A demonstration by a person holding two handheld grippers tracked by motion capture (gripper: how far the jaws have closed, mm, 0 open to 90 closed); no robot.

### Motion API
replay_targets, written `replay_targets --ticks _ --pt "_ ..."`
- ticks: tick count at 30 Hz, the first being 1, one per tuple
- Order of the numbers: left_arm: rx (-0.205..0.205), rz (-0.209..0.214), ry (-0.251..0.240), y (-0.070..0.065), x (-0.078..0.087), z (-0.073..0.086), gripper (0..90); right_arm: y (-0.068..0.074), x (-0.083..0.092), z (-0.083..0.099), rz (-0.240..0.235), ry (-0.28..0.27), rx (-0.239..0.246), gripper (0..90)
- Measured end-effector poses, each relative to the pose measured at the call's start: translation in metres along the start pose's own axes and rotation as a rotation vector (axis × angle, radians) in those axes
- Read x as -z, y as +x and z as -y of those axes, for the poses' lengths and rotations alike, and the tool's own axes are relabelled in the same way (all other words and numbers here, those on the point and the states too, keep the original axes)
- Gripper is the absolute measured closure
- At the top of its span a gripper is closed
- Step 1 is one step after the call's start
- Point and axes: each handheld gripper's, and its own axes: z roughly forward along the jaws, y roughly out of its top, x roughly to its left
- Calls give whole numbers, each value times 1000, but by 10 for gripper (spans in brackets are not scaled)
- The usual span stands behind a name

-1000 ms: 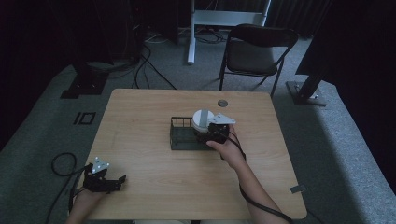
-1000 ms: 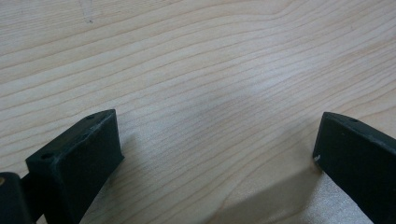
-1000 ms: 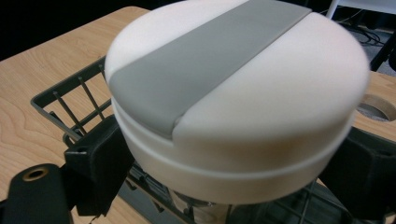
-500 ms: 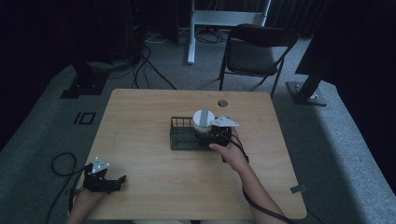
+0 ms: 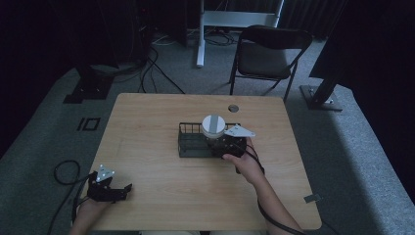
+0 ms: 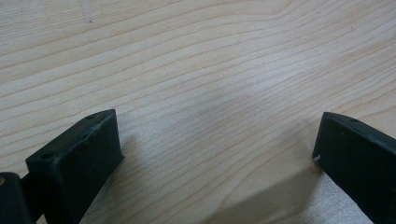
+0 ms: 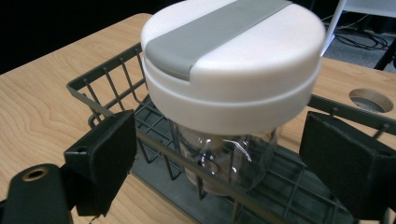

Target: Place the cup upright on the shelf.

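A clear jar with a white and grey lid (image 7: pixel 232 60) stands upright in the right end of a dark wire basket (image 5: pixel 192 143), near the middle of the wooden counter (image 5: pixel 147 122). The right hand-held gripper (image 5: pixel 221 145) sits just on the near side of the basket, right by the jar. In the right gripper view its jaws stand wide apart, one on each side of the jar's glass body and clear of it, with the near wire rim of the basket crossing between them. The left hand-held gripper (image 5: pixel 125 188) rests at the counter's near left corner, well apart from the basket, its jaws spread wide over bare wood in the left gripper view. A round grommet hole (image 5: pixel 233 107) lies in the counter beyond the basket, and a dark folding chair (image 5: pixel 270 53) stands behind the counter's far edge.
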Motion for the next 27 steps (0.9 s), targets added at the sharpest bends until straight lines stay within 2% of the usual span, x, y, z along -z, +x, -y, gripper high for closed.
replay_targets --ticks 17,27 --pt "0 0 0 0 0 0 12 -8 34 11 9 -37 6 111" --pt "0 0 0 0 0 0 12 -16 50 20 31 -46 5 111"
